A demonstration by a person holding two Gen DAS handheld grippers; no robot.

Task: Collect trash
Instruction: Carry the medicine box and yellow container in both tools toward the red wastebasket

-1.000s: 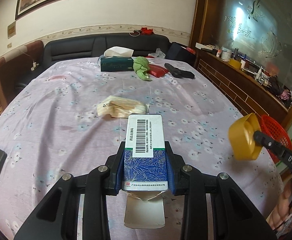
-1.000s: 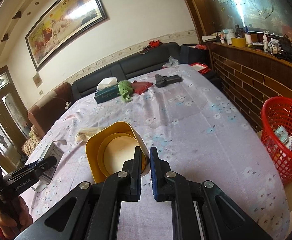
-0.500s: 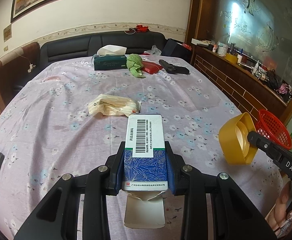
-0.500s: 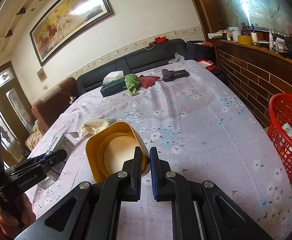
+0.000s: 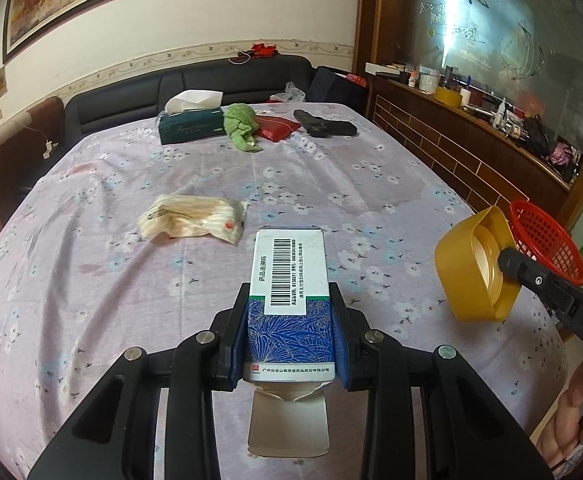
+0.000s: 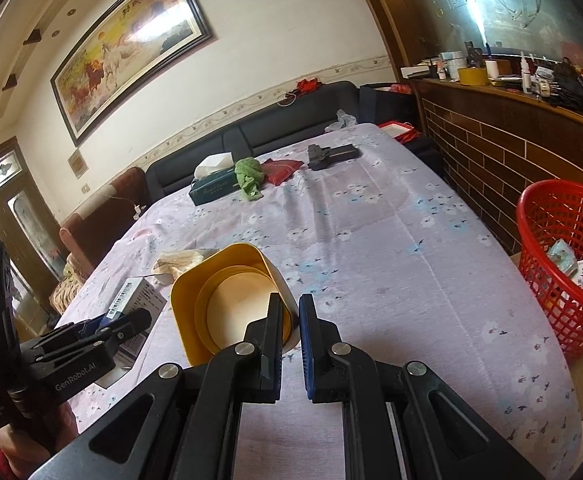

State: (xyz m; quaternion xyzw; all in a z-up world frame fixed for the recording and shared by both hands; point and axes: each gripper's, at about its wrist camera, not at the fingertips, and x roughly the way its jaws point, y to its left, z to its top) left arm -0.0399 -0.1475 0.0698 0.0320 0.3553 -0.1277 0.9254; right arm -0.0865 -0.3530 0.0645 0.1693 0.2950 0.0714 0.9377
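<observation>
Since a second ago, the medicine box is being carried sideways over the table, pinched between the left gripper jaws. A yellow lid is being clamped by its wall in the right gripper. Some trash is already lying in the red basket (beside the table); a crumpled wrapper is still waiting.

Both wrist cameras sit close behind own fingers, tilted down; both share floral-cloth bench ahead.
</observation>
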